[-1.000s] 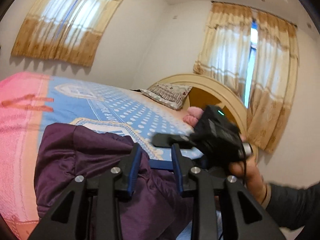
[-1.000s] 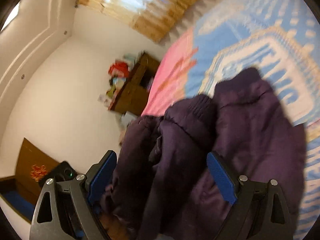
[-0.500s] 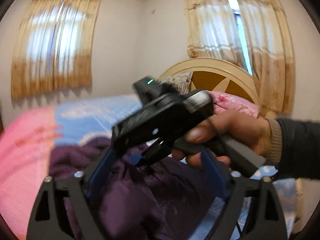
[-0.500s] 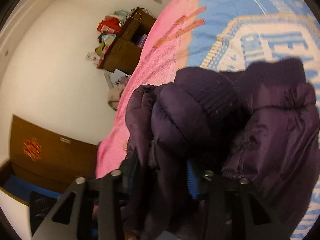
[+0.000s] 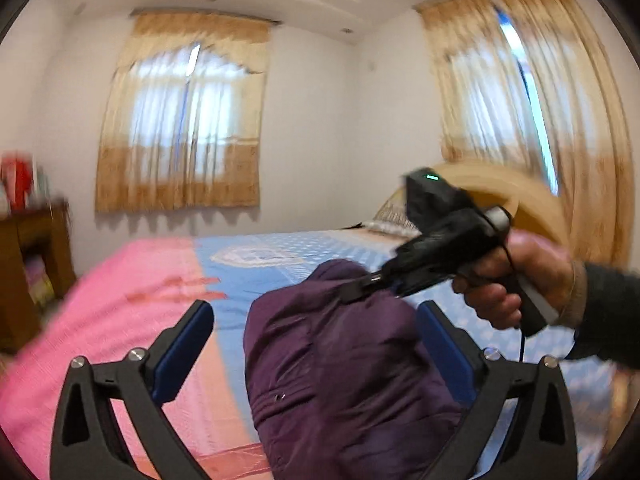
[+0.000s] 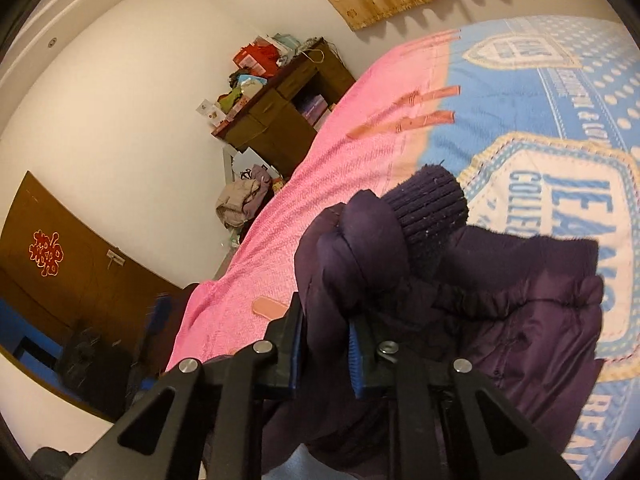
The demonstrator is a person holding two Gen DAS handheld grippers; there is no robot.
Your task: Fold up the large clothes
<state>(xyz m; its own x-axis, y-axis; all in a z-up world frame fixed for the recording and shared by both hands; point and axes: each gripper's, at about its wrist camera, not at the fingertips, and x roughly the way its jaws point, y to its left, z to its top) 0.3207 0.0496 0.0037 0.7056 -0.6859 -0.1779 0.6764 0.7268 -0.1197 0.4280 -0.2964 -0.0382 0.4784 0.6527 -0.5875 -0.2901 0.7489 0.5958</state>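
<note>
Purple jacket (image 6: 500, 320) bunched on the bed (image 6: 500, 120). Right gripper (image 6: 323, 350), just closing, clenched on a padded fold. Left gripper (image 5: 316, 336), just opening, released, jaws wide astride the jacket.

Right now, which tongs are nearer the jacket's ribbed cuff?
Right. The right tongs have just been closing and are clamped on the purple jacket just below the ribbed cuff. The left tongs stand open around the jacket's bulk, not gripping.
</note>
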